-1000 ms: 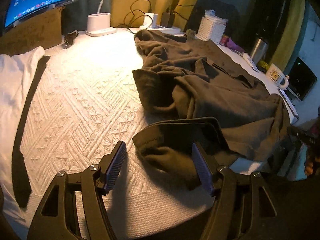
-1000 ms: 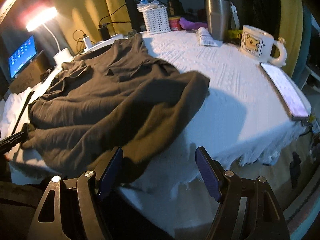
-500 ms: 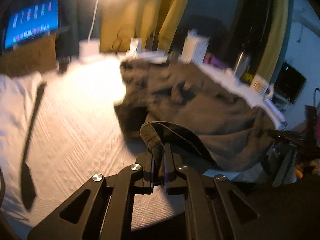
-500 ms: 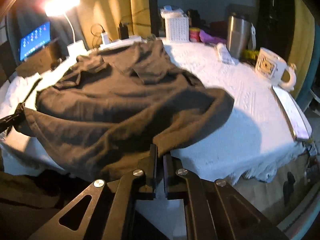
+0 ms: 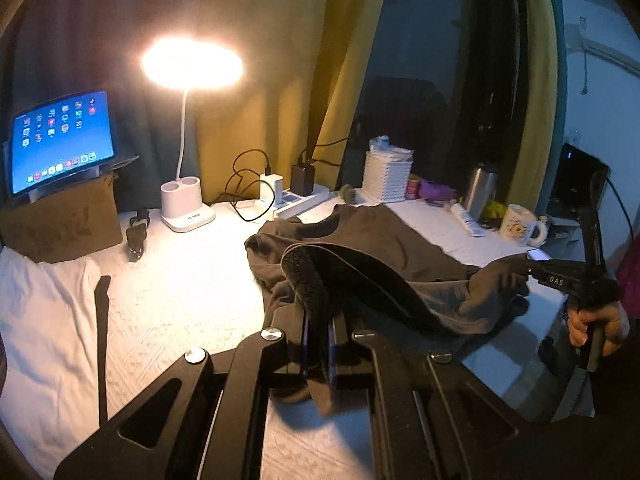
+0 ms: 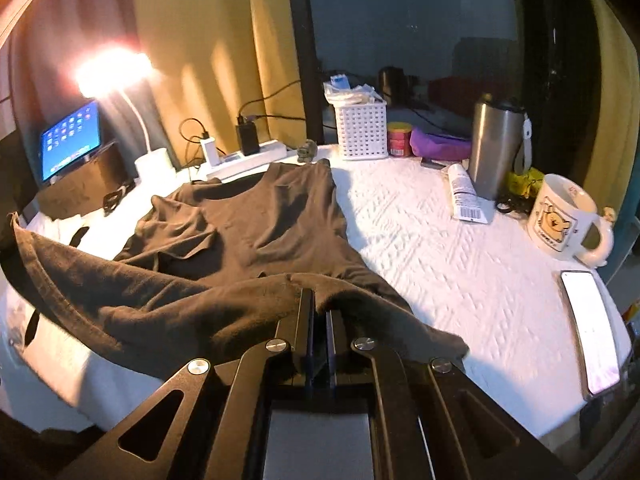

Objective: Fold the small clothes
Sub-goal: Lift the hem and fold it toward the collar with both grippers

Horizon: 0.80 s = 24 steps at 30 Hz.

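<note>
A dark brown shirt (image 6: 256,216) lies spread on the white textured table cover (image 6: 432,248), its neck end toward the far power strip. My left gripper (image 5: 318,332) is shut on one near corner of the shirt's hem (image 5: 308,280), which stands up between the pads. My right gripper (image 6: 318,312) is shut on the other near corner, and the shirt (image 5: 380,248) hangs raised between the two. In the left wrist view the right gripper (image 5: 528,266) shows at the right, held by a hand (image 5: 596,320), with cloth bunched at its tip.
A lit desk lamp (image 5: 188,208), tablet (image 5: 60,140) on a cardboard box, and power strip (image 6: 248,160) line the back. A white basket (image 6: 362,128), steel tumbler (image 6: 496,148), mug (image 6: 560,216) and phone (image 6: 592,328) stand at the right. White cloth with a black strap (image 5: 102,320) lies left.
Both grippers went from open to shut on the shirt's near hem corners, then rose, lifting the hem off the table and stretching it between them.
</note>
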Each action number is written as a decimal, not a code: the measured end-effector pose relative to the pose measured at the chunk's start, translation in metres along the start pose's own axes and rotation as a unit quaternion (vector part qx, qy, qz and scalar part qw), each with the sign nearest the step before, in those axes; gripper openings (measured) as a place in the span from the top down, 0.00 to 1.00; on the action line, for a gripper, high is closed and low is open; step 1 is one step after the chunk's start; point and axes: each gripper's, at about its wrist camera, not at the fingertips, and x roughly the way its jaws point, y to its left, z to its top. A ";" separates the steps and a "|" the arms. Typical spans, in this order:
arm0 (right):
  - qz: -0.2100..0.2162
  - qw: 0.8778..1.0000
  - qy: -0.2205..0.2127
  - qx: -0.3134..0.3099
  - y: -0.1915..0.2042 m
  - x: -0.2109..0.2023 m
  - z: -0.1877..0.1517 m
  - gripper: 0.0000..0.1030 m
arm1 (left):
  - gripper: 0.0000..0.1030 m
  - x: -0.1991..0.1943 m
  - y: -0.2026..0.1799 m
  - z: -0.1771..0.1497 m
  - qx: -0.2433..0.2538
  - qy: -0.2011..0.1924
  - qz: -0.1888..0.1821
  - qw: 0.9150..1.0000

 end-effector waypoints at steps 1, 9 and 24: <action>-0.002 1.000 0.004 0.003 -0.002 0.007 0.003 0.95 | 0.95 0.008 0.004 0.001 -0.001 0.004 0.002 1.000; 0.001 0.999 0.040 0.030 -0.025 0.056 0.018 0.95 | 0.95 0.060 0.024 0.004 -0.007 0.043 0.021 0.999; 0.022 0.994 0.100 0.041 -0.059 0.134 0.055 0.90 | 0.95 0.137 0.044 0.005 -0.035 0.117 0.041 0.992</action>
